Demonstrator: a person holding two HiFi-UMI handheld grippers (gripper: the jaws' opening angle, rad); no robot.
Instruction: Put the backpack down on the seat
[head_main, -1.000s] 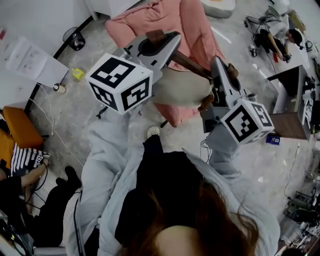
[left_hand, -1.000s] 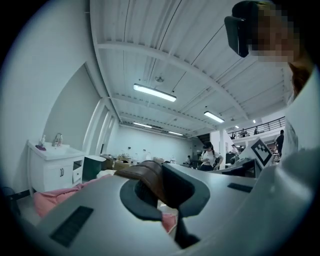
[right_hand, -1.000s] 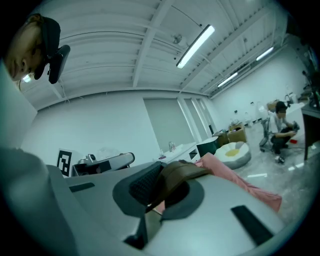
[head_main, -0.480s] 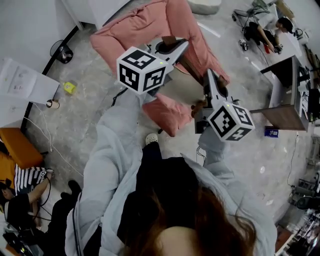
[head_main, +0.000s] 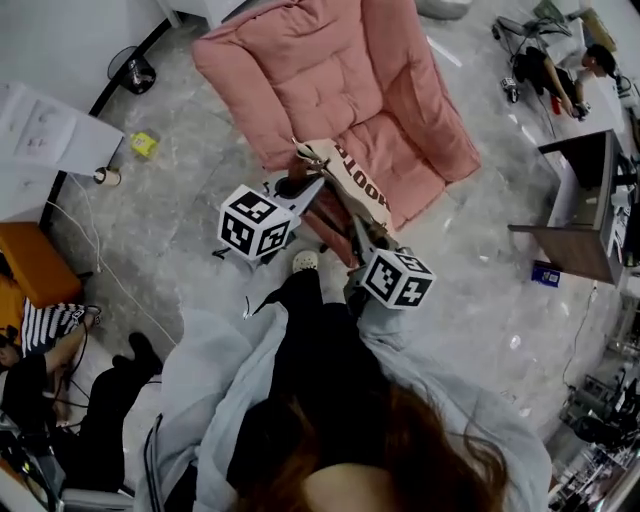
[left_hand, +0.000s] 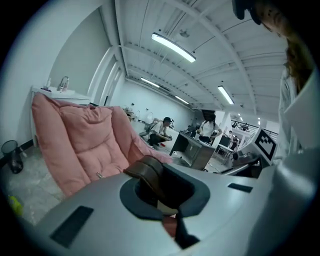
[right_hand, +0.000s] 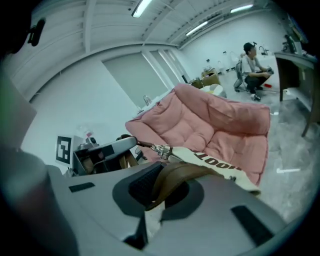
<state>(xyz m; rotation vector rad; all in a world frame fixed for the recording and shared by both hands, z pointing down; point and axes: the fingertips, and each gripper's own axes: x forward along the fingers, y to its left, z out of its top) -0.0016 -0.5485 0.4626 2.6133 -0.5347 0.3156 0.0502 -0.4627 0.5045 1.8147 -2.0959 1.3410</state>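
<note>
The cream backpack (head_main: 360, 188), with dark letters printed on it, is over the front part of the seat of the pink chair (head_main: 330, 70). Whether it already rests on the cushion, I cannot tell. It is held by its two straps. The left gripper (head_main: 298, 186) is closed on one brown strap (left_hand: 149, 172), which passes between its jaws. The right gripper (head_main: 357, 232) is closed on the other strap (right_hand: 175, 176), and near it a metal ring (right_hand: 162, 149) joins a strap to the bag. The two grippers are near each other, the left one at the bag's end toward the chair back, the right one at its end toward the person. Around the chair is a grey stone floor (head_main: 480, 260). A dark desk (head_main: 585, 200) stands at the right, well apart from the chair. A small yellow thing (head_main: 144, 145) lies on the floor at the left.
</note>
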